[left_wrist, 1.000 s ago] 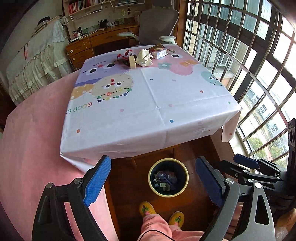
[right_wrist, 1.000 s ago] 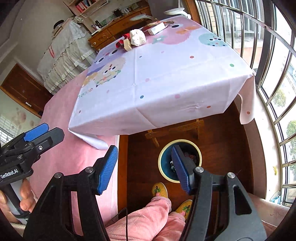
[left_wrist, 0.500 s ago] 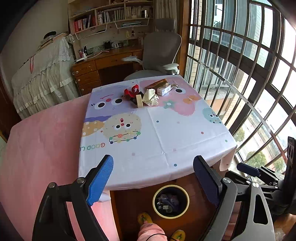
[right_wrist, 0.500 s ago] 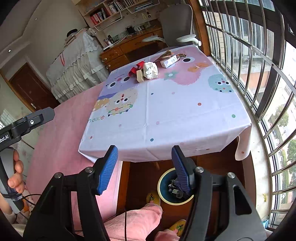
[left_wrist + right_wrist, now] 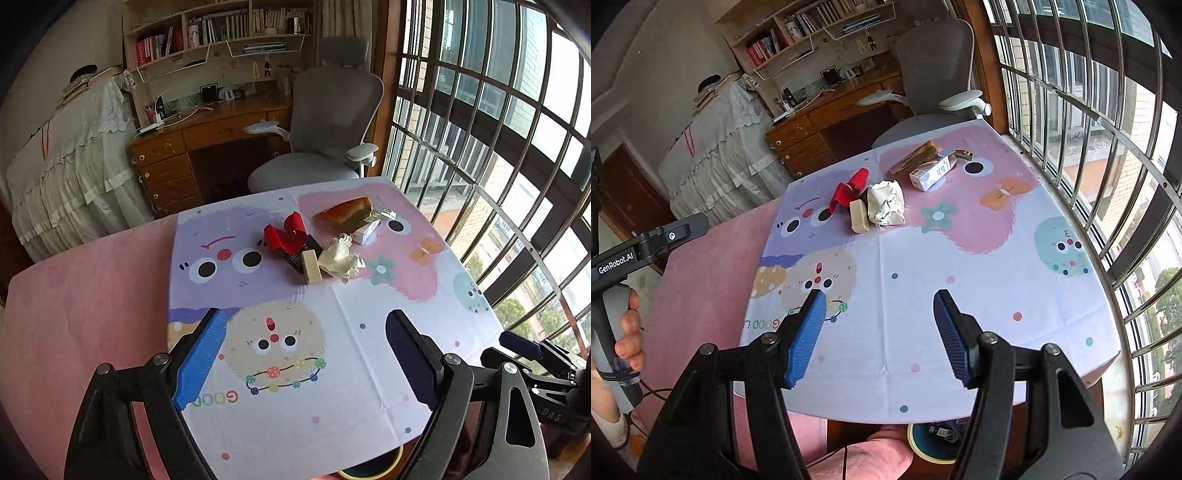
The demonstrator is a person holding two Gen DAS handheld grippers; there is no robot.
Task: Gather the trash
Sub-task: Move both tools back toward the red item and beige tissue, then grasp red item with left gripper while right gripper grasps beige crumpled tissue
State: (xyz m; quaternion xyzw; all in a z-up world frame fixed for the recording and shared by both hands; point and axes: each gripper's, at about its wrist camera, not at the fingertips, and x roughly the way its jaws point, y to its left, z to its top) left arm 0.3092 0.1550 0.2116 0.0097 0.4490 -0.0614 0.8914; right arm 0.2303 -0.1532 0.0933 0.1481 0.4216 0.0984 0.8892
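- Here, both grippers, left gripper (image 5: 306,354) and right gripper (image 5: 879,332), hold their fingers released, grasping nothing.
- Trash pile (image 5: 882,192) lies at 12 o'clock on the tabletop (image 5: 923,295).
- Bin (image 5: 934,439) stands at 6 o'clock.

We see right gripper (image 5: 879,332) spread wide, empty, over near tablecloth (image 5: 960,295). Far side: crumpled white wrapper (image 5: 885,203), beige block (image 5: 858,220) touching, red wrapper (image 5: 847,190) left, white box (image 5: 932,172) right. Bin (image 5: 936,439) below near edge.

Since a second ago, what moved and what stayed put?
Both grippers, left and right, lifted from looking down at the bin to facing the trash pile on the table. Both stayed open and empty. The trash hasn't moved.
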